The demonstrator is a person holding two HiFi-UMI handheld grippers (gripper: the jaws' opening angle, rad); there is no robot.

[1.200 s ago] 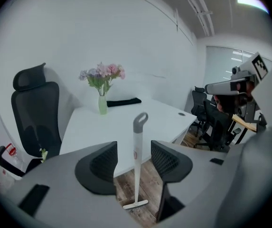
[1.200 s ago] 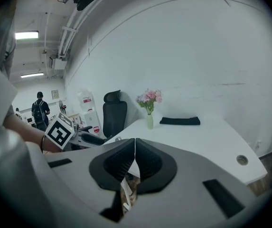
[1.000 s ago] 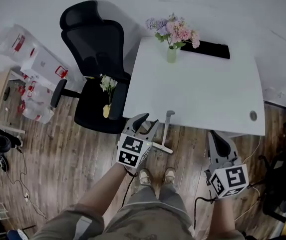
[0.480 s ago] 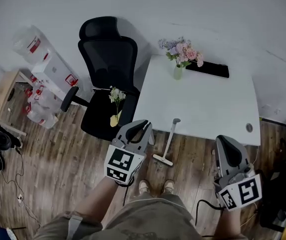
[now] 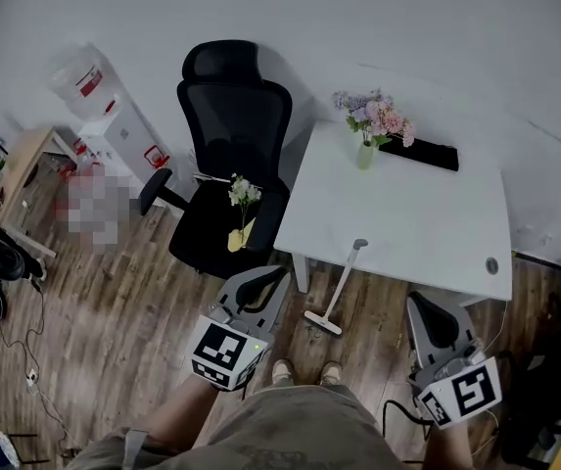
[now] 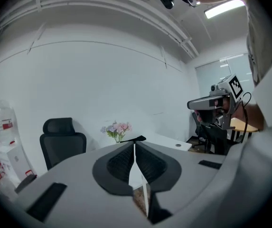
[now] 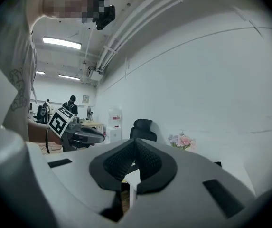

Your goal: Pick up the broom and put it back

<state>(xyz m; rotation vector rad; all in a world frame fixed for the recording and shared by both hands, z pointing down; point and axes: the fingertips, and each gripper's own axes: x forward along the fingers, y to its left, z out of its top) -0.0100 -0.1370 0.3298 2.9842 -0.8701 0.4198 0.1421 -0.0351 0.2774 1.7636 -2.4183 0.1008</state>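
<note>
The broom [image 5: 343, 284] is a white stick with a small flat head on the wood floor, leaning against the front edge of the white table [image 5: 427, 225]. My left gripper [image 5: 268, 280] hangs in the air left of the broom, apart from it. Its jaws have just been closing and now meet with nothing between them, as the left gripper view shows [image 6: 134, 151]. My right gripper [image 5: 425, 306] is held right of the broom, below the table's front edge. Its pads are shut and empty in the right gripper view [image 7: 135, 150].
A black office chair [image 5: 229, 155] stands left of the table with a yellow vase of white flowers [image 5: 240, 218] on its seat. On the table are a vase of pink flowers [image 5: 370, 125] and a black flat object [image 5: 422, 153]. A water dispenser [image 5: 104, 106] stands far left.
The left gripper's jaws, open a second ago, have shut empty. Both grippers have drawn back toward the person, away from the broom. The broom still leans on the table.
</note>
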